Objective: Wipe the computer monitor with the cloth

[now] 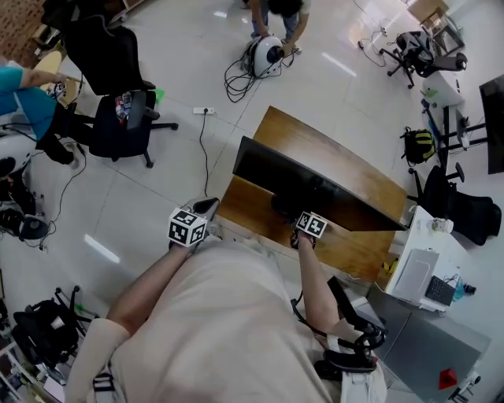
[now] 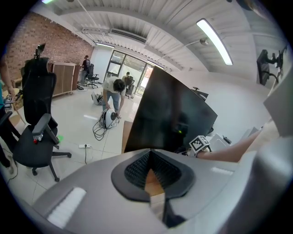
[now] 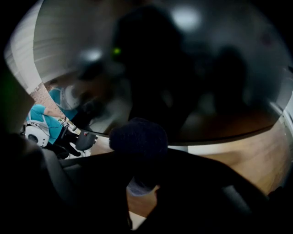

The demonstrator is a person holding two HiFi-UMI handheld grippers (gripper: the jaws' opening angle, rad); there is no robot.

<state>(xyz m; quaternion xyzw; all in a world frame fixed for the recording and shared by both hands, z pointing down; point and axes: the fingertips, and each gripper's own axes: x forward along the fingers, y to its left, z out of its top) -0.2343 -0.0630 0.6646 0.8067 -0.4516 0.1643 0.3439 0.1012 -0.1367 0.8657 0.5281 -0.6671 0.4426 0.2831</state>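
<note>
Right, the right gripper (image 1: pixel 311 226) is up against the bottom of the computer monitor (image 1: pixel 315 185), in front of its base. Its jaws are clenched on a dark, fuzzy cloth (image 3: pixel 138 137), and that wad pokes out ahead of them, level with the screen's lower edge. Whether it actually touches the glass, I can't tell. The panel is dark and glossy, with a small green light (image 3: pixel 117 51) showing in its upper left in the right gripper view. The monitor stands upright on a wooden desk (image 1: pixel 315 142). Over to the monitor's left, off its corner, the left gripper (image 1: pixel 189 228) sits with its jaws drawn together on nothing, only a sliver of wood showing between the pads. Further left of the monitor there's a black office chair (image 1: pixel 118 118), and beyond the monitor a person (image 1: pixel 276 12) bends over a white device (image 1: pixel 266 55) on the floor.
</note>
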